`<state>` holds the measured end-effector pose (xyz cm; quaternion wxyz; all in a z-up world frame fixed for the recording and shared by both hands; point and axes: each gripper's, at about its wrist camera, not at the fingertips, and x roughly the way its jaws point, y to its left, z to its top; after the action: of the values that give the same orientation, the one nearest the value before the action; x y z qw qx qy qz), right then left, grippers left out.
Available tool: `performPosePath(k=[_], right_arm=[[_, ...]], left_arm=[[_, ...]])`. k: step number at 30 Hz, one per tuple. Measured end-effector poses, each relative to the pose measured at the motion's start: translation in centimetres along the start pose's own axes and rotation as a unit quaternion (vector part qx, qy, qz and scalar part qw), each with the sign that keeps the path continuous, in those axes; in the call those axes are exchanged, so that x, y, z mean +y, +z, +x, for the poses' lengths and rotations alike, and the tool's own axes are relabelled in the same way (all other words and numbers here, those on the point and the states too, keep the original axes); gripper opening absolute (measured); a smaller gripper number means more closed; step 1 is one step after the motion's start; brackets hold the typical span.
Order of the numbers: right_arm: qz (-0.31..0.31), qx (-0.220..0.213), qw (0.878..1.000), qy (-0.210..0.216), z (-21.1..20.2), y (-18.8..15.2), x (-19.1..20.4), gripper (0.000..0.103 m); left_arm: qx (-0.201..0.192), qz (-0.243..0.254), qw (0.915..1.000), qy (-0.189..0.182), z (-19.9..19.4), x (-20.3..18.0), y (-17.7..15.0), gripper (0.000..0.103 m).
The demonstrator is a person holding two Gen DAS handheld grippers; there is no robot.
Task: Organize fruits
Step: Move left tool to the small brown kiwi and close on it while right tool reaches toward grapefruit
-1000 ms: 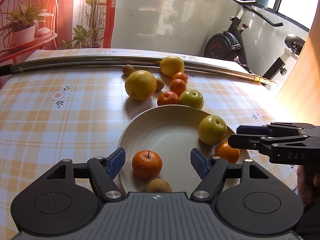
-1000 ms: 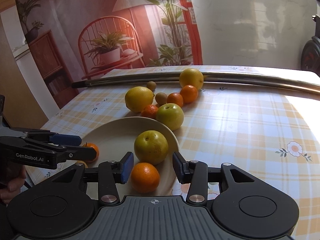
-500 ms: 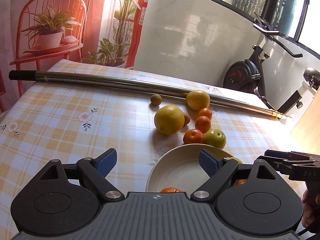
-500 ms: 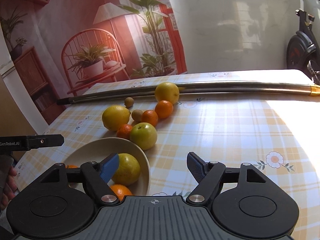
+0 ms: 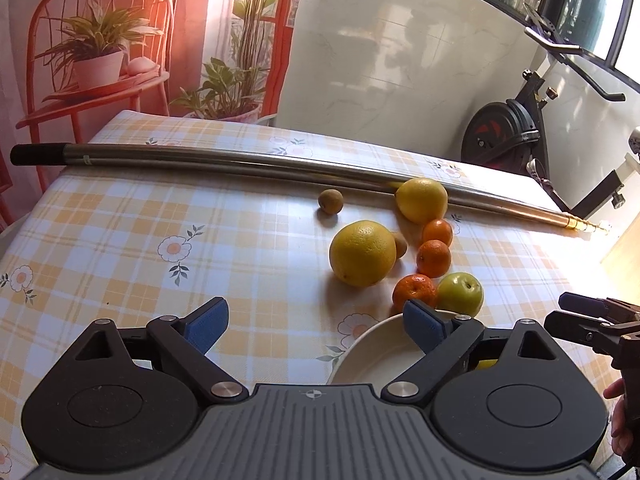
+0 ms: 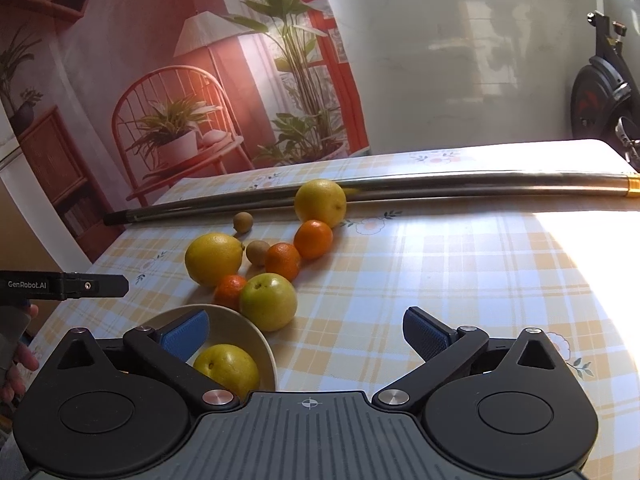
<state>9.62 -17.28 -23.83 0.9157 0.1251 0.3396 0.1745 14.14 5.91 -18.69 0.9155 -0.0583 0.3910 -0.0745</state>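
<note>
Hovering above the near edge of the checked table (image 5: 120, 240), the left gripper (image 5: 316, 320) and right gripper (image 6: 306, 330) both hang with fingers spread wide and nothing between them. Nearest lies the cream bowl (image 6: 264, 344), where a yellow-green apple (image 6: 226, 368) shows in the right wrist view; what else it holds is hidden behind the grippers. Just beyond its rim, touching or nearly so, sit a second green apple (image 6: 269, 302) and a small tangerine (image 6: 230, 290). Farther in lie a large yellow citrus (image 5: 363, 253), two more tangerines (image 5: 434, 258) (image 5: 437, 232), a small brown fruit (image 5: 400, 245) between them, another brown fruit (image 5: 331, 201) apart, and a second yellow citrus (image 5: 422, 199) against the metal pole (image 5: 200, 158) along the far edge.

The next pick is probably the apple by the rim; closing squarely across its widest part, without nudging the neighbouring tangerine, should keep the cluster from rolling.

Compared with a second ago, both grippers have drawn back and risen: the bowl has slid mostly under the housings, and the right gripper, then closer around a tangerine in the bowl, is now fully spread.
</note>
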Motion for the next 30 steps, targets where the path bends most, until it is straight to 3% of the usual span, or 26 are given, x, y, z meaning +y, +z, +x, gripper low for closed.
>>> performPosePath(k=[8,13,18,22,30], right_arm=[[0.003,-0.006,1.0,0.0,1.3,1.2,-0.5,0.103],[0.0,-0.007,1.0,0.0,2.2,2.0,-0.7,0.103],[-0.003,-0.008,1.0,0.0,3.0,2.6,-0.6,0.103],[-0.007,-0.011,1.0,-0.002,3.5,3.5,-0.5,0.103],[-0.019,-0.016,1.0,-0.008,4.7,5.0,-0.4,0.103]], left_arm=[[-0.019,0.005,0.9992,0.035,1.0,0.1,1.6,0.103],[-0.032,-0.026,0.999,0.021,1.6,1.0,2.6,0.103],[-0.025,0.012,0.9992,0.029,2.8,0.3,3.7,0.103],[-0.023,0.004,0.9997,-0.002,3.7,0.5,4.5,0.103],[-0.03,0.012,0.9995,-0.006,5.5,0.3,5.4,0.103]])
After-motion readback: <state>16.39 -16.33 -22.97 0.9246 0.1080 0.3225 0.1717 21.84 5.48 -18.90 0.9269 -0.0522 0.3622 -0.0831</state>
